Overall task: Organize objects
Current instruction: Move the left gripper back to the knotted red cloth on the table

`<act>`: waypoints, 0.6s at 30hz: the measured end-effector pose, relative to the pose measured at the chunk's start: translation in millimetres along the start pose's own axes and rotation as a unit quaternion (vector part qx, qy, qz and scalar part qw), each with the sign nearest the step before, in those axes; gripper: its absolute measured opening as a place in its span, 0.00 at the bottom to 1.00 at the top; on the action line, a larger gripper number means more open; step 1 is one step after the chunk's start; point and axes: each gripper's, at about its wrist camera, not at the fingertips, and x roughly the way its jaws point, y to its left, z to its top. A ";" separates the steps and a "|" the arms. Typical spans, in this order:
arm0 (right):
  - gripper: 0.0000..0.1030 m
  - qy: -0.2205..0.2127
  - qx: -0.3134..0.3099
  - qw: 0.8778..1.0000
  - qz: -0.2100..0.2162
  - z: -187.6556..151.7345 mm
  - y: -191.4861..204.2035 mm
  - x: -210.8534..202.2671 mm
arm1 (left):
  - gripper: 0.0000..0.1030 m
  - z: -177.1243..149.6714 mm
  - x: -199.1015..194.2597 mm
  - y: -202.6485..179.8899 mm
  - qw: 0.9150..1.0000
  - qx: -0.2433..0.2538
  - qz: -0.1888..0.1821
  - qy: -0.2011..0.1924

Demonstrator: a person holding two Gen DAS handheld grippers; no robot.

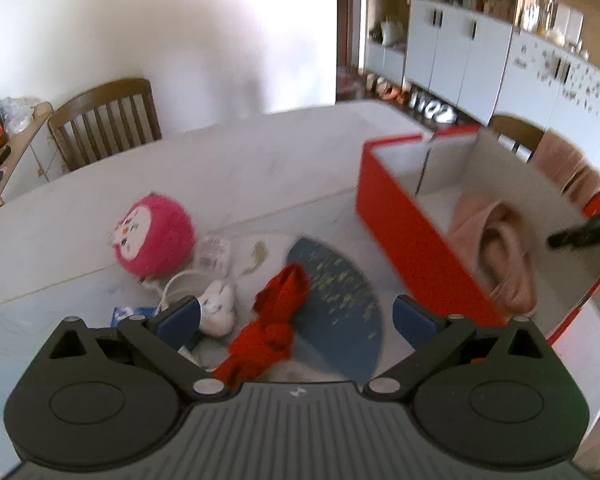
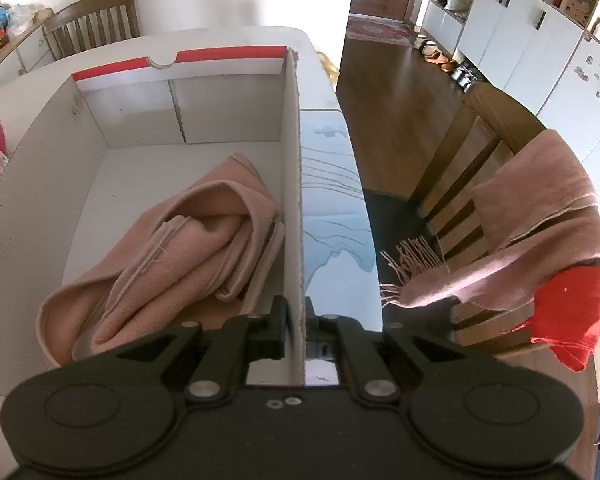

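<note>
My left gripper stands wide open above a crumpled red cloth, which lies on a blue fan-shaped mat; neither pad touches the cloth. To its left are a small white plush and a pink plush ball. A red box with a white inside stands at the right and holds a folded pink scarf. My right gripper is shut on the box's right wall, beside the pink scarf.
A wooden chair to the right of the table carries another pink scarf and a red cloth. A second chair stands at the table's far side. A cluttered sideboard is at the left and white cabinets behind.
</note>
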 end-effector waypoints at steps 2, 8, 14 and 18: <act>0.05 0.002 0.001 1.000 -0.002 -0.3 0.6 0.5 | 1.00 -5.3 8.6 5.4 1.000 0.005 0.002 0.009; 0.06 0.007 0.000 1.000 -0.007 -1.6 2.9 2.9 | 1.00 -22.3 37.3 19.7 0.999 0.015 -0.021 0.030; 0.06 0.011 -0.001 1.000 -0.011 -0.9 3.8 3.9 | 1.00 -32.5 71.5 25.9 0.998 0.025 0.000 0.054; 0.06 0.012 -0.002 1.000 -0.014 -1.2 5.3 4.6 | 1.00 -36.3 86.7 28.1 0.997 0.033 0.019 0.065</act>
